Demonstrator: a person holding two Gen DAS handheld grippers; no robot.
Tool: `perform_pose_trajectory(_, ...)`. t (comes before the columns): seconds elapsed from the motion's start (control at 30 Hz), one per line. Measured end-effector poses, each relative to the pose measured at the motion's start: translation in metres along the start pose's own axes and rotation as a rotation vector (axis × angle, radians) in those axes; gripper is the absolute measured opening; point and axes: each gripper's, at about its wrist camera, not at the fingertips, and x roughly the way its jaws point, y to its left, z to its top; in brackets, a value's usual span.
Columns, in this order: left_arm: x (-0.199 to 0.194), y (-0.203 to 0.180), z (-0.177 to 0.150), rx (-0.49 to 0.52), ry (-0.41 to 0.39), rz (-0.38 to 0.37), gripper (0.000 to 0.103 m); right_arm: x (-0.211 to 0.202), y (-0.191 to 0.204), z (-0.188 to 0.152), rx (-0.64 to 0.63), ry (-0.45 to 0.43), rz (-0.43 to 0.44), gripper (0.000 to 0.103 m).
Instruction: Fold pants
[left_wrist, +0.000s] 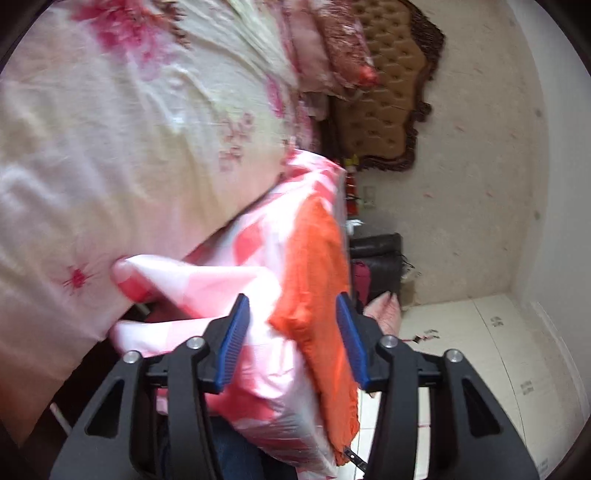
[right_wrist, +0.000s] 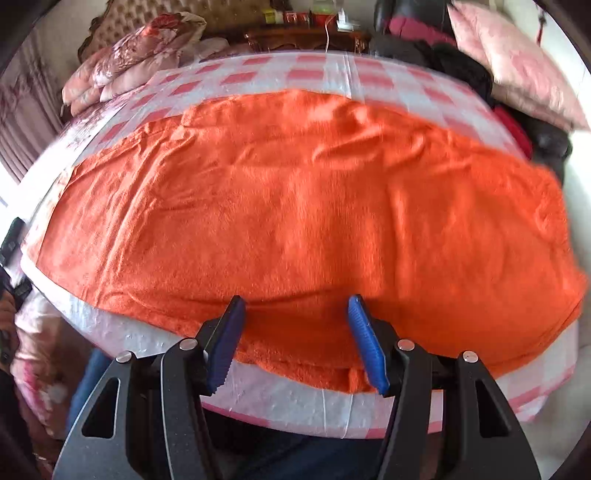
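Orange pants (right_wrist: 295, 206) lie under the downward-tilted right gripper (right_wrist: 295, 339), its jaws apart

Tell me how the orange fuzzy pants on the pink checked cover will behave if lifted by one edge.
The orange fuzzy pants probably drape limply, since wrinkles show throughout. Their nap likely grips the blue ribbed pads well.

The orange pants (right_wrist: 295, 206) are a matt, nappy cloth, softly creased. Beneath them the pink-and-white checked cover (right_wrist: 332, 70) looks like thin, slightly glossy plastic sheeting. The floral bedsheet (left_wrist: 110, 147) is smooth, wrinkled cotton-like cloth. The brown headboard (left_wrist: 384, 99) is button-tufted upholstery with a faint sheen.
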Motion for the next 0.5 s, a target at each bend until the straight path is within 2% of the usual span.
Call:
perform_pose_trajectory(0.1, 0.006, -0.014, 0.000, 0.085, 0.013, 0.044, 0.020, -0.013, 0.012, 0.006, -0.002, -0.020, -0.013, 0.058)
perform_pose_trajectory(0.23, 0.008, -0.026, -0.001, 0.137, 0.011, 0.118, 0.013, -0.028, 0.069, 0.026, -0.142, -0.087, 0.025, 0.062)
perform_pose_trajectory(0.37, 0.003, -0.036, 0.002, 0.143, -0.004, 0.150, 0.011, -0.019, 0.124, 0.050, -0.240, -0.089, 0.061, 0.062)
perform_pose_trajectory(0.47, 0.002, -0.042, 0.007, 0.102, -0.006, 0.170, 0.010, 0.004, 0.162, 0.064, -0.310, -0.053, 0.059, 0.062)
perform_pose_trajectory(0.5, 0.001, -0.044, 0.008, 0.096, -0.008, 0.180, 0.010, 0.018, 0.173, 0.065, -0.336, -0.006, 0.048, 0.062)
